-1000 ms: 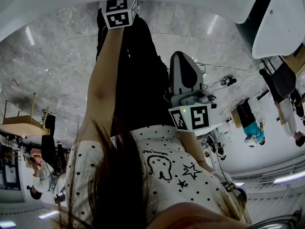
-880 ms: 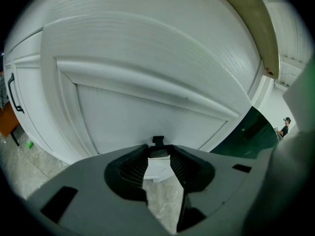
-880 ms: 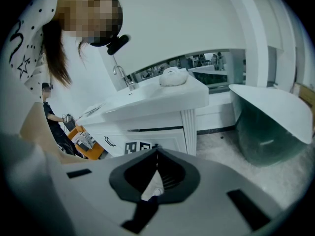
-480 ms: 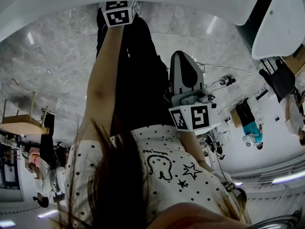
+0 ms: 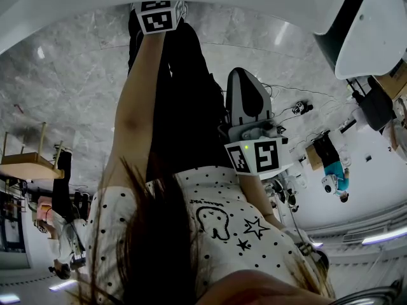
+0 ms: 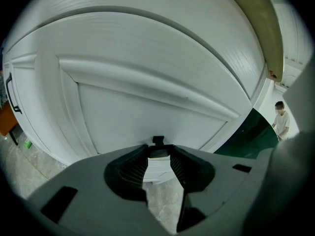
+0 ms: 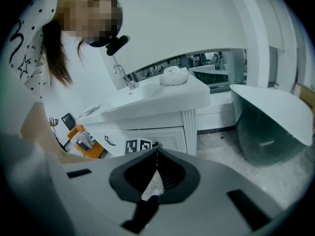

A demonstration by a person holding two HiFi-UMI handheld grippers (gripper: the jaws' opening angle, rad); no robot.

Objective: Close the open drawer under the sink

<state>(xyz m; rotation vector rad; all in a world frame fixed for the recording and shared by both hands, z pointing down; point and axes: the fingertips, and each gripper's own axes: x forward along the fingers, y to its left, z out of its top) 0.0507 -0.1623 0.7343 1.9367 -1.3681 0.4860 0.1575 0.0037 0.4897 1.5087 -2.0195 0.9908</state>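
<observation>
1. The left gripper [image 6: 159, 151] is hanging loose. Its two jaws are standing a little apart, and nothing is being held between them.
2. It is pointing straight at the white drawer front [image 6: 147, 97]. The drawer front is filling most of the left gripper view, very near the jaw tips. I cannot tell if the tips are touching it.
3. The right gripper [image 7: 157, 152] is squeezing shut. Its jaw tips are pressing together with nothing between them.
4. The right gripper is hanging well back from the cabinet and looking at it from far off.
5. In the right gripper view the drawer is sitting under the white sink [image 7: 162, 101], to the right of a dark handle [image 7: 109, 141]. The left gripper's marker cube is showing right in front of the drawer.
6. A tap [image 7: 122, 75] is standing at the far left of the sink top. A white tub [image 7: 268, 127] is sitting on the floor at the right.
7. The person is bending over in a white shirt [image 5: 222, 227] with black dots, above a grey stone floor [image 5: 76, 88].
8. I cannot tell how far the drawer is sticking out.
</observation>
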